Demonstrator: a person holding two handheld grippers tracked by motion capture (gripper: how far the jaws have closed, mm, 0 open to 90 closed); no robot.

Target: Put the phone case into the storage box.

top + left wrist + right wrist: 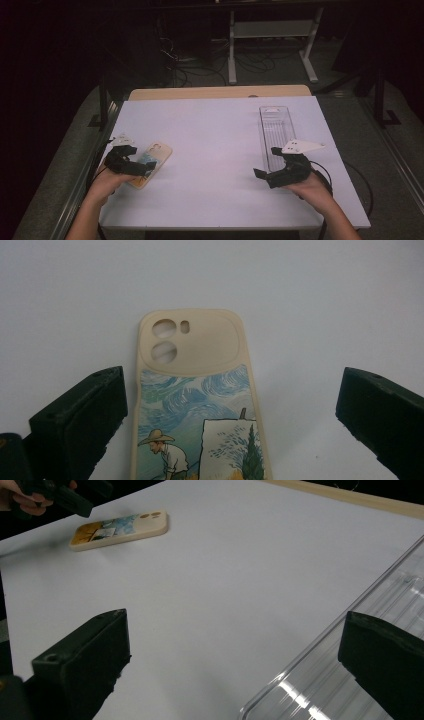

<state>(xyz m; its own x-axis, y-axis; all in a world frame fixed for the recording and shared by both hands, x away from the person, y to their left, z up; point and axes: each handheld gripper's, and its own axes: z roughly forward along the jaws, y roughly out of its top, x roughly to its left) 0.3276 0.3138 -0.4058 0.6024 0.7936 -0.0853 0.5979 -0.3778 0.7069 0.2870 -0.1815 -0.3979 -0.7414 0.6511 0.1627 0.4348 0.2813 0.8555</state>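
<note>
A cream phone case [159, 151] with a painted scene on its back lies flat near the table's left edge. In the left gripper view the phone case [195, 405] lies face down between the two jaws, camera cut-outs at the far end. My left gripper [142, 169] hovers over its near end, open, jaws well apart on either side [232, 400]. My right gripper [267, 162] stands open at the near end of a clear plastic tray [276, 131], nothing between its jaws [235, 650]. The right gripper view also has the phone case [120, 529] far off.
The white table sheet [215, 150] is bare between the case and the tray. A wooden strip [220, 92] borders the far edge. The clear tray [360, 615] holds nothing. Cables and a white frame [270, 45] lie on the floor beyond.
</note>
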